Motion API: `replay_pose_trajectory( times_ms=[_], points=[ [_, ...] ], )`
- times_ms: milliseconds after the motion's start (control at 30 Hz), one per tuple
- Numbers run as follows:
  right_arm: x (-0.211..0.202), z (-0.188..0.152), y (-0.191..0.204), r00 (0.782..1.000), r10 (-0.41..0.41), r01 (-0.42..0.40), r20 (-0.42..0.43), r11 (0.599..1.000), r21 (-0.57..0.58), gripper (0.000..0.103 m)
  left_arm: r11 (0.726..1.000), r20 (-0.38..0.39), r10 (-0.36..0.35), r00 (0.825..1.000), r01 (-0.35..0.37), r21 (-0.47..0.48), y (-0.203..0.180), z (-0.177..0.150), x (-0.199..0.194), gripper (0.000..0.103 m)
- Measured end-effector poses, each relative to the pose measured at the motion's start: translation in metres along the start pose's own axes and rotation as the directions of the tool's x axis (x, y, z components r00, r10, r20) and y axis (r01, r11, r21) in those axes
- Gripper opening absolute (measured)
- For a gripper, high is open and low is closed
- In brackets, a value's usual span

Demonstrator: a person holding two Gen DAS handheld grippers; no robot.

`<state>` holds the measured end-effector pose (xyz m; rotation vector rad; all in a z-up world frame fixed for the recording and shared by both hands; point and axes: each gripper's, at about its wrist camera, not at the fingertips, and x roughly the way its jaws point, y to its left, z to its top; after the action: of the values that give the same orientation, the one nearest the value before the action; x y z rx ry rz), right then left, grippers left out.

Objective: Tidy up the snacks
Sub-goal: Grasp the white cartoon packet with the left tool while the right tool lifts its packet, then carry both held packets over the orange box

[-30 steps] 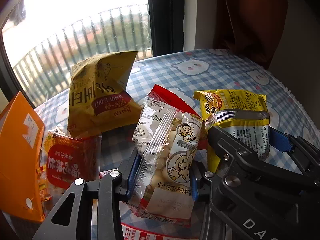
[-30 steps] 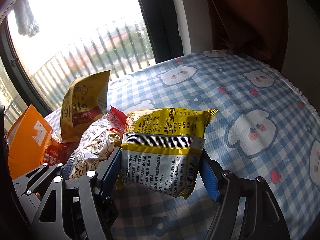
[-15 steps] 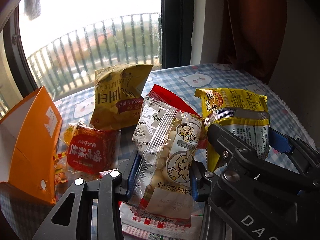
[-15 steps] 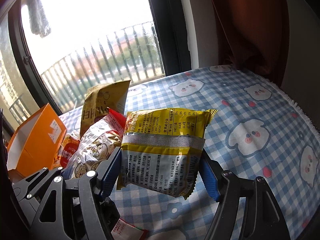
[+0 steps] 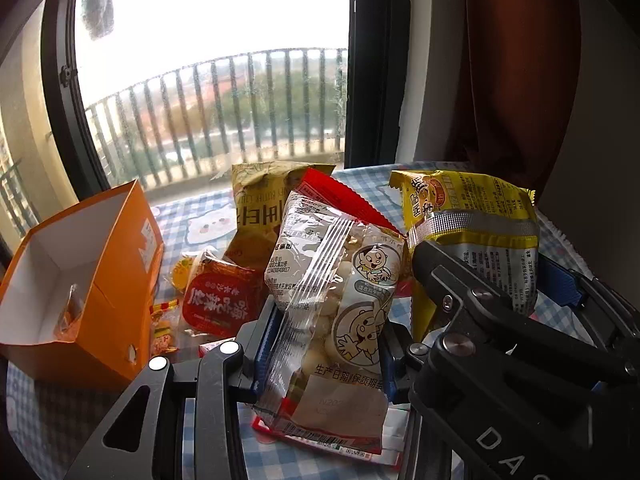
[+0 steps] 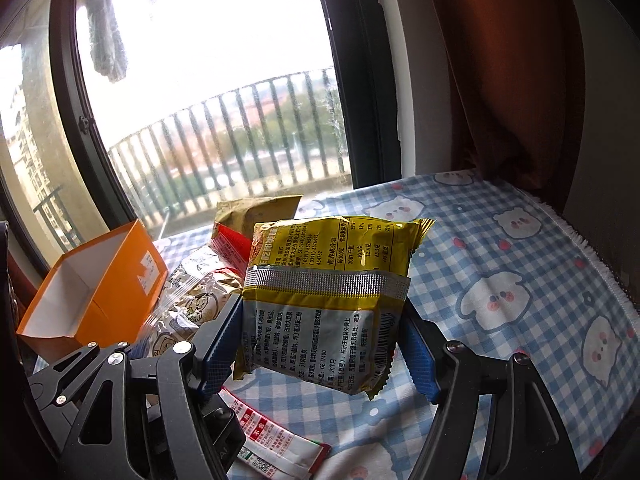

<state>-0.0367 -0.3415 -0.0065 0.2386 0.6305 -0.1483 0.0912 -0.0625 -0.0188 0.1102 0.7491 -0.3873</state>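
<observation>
My left gripper (image 5: 320, 354) is shut on a clear bag of small round biscuits (image 5: 340, 300) with a cartoon child and a red top edge, held upright above the table. My right gripper (image 6: 316, 344) is shut on a yellow and silver snack packet (image 6: 320, 300), also lifted; that packet shows at the right of the left wrist view (image 5: 476, 236). The biscuit bag shows left of the right gripper (image 6: 192, 300). An open orange box (image 5: 80, 280) stands at the left, also seen in the right wrist view (image 6: 100, 284).
On the blue checked bear tablecloth (image 6: 520, 280) lie a yellow chip bag (image 5: 256, 208), a red-labelled snack cup (image 5: 218, 300), small candies (image 5: 164, 328) and flat red-white sachets (image 6: 276, 444). A window with railing is behind; a brown curtain (image 6: 500, 60) hangs at right.
Both grippers have risen and pulled back with their packets. The table and snacks sit lower in view and the orange box's open inside now shows.
</observation>
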Motion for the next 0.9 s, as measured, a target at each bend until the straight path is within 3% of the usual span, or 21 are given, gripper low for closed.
replay_pose_trajectory(
  times_ms=[467, 900],
  points=[
    [-0.023, 0.015, 0.044, 0.996, 0.063, -0.059, 0.064, 0.997, -0.052, 0.075, 0.996, 0.068, 0.054, 0.996, -0.049, -0.070, 0.040, 0.000, -0.044, 0.042],
    [-0.014, 0.030, 0.107, 0.986, 0.147, -0.134, 0.084, 0.980, -0.147, 0.075, 0.979, 0.101, 0.135, 0.986, -0.117, -0.167, 0.086, -0.002, -0.057, 0.042]
  ],
)
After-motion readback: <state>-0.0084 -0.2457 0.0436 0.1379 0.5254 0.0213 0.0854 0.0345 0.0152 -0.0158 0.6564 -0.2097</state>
